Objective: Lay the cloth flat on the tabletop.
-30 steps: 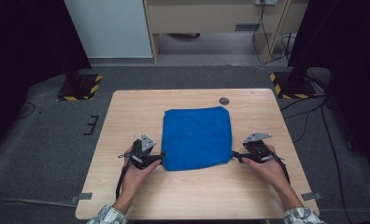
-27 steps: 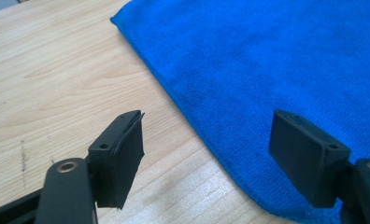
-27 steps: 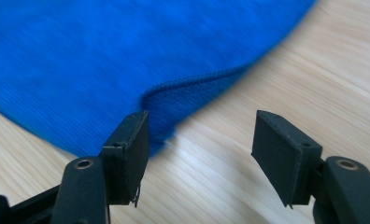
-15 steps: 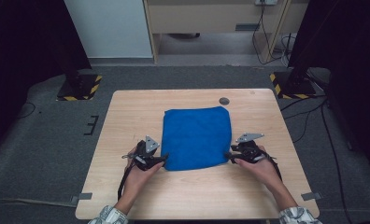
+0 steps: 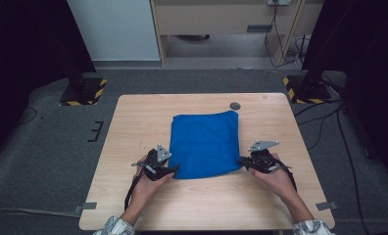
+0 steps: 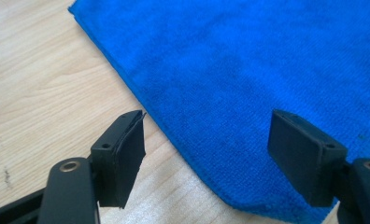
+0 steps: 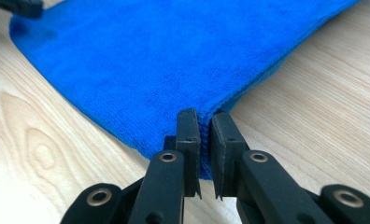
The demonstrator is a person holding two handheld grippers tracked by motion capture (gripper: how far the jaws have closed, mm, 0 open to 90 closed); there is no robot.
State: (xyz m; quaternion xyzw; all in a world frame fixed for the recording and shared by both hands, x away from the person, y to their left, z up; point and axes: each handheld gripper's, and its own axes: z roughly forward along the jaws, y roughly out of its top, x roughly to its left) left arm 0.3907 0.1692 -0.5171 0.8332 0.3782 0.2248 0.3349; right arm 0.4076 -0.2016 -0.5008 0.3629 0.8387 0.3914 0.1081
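Cloth: a folded blue microfibre cloth (image 5: 205, 144) lies flat on the middle of the wooden table (image 5: 133, 122), its near edge toward the person.
Near right corner: pinched between the jaws of the right gripper (image 7: 204, 122), which have just been closing; the hem bunches slightly between the pads, so this side is clamped on the cloth.
Near left corner: the left gripper (image 6: 206, 140) straddles it with jaws wide apart, one pad over bare wood, the other above the blue fabric; neither presses on it, so nothing is grasped here.
Hands: both rest low on the table at the cloth's near edge, the left hand (image 5: 145, 183) and right hand (image 5: 275, 178) well apart.
Step in hand: taking hold of the two near corners, likely ahead of a fold or a lift; one corner secured, the other not yet.
Next move calls for: closing the left jaws on the corner with the lower pad slid under the hem, catching all layers, then raising both corners evenly.
Surroundings: a small dark round disc (image 5: 235, 105) sits near the far table edge, apart from the cloth.
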